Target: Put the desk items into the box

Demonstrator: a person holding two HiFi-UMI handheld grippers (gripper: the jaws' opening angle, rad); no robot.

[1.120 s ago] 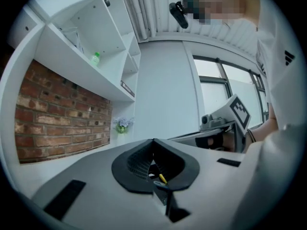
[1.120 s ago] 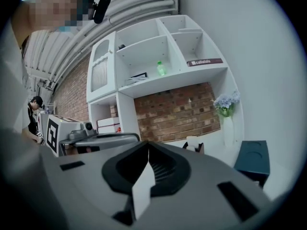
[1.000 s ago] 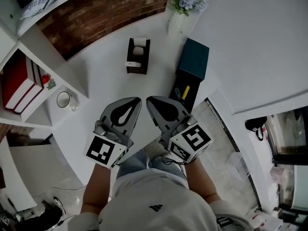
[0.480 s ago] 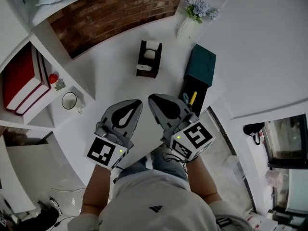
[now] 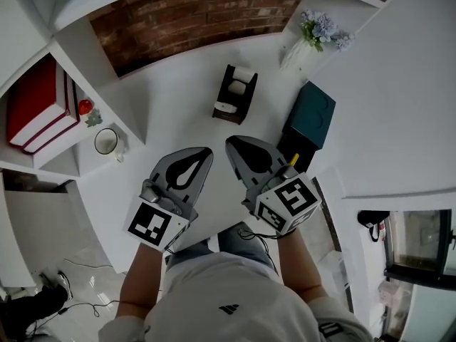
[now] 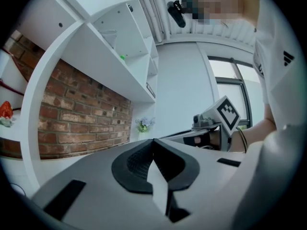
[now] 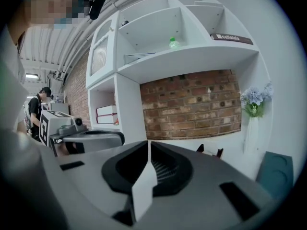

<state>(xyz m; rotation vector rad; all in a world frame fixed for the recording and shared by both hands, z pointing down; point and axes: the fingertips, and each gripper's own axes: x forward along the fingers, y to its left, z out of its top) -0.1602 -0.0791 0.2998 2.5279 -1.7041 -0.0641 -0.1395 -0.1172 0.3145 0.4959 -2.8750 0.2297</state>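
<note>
My left gripper (image 5: 206, 150) and right gripper (image 5: 229, 142) are held side by side over the near part of the white desk (image 5: 178, 91), both shut with nothing in them. Their jaws meet at the tip in the left gripper view (image 6: 153, 140) and the right gripper view (image 7: 149, 143). A dark desk holder (image 5: 235, 95) with white items in it stands beyond them. The teal box (image 5: 311, 116) sits at the desk's right edge, with a yellow item (image 5: 291, 161) showing just past the right gripper. The teal box (image 7: 276, 174) also shows low right in the right gripper view.
A white vase of pale flowers (image 5: 313, 34) stands by the brick back wall (image 5: 199, 9). On the left shelving are a white mug (image 5: 107, 142), red books (image 5: 39, 109) and a small red ornament (image 5: 85, 107). The desk's front edge runs under my grippers.
Both grippers have edged forward over the desk, still shut. In the head view the holder, box and vase have shifted right and the shelves have swung round.
</note>
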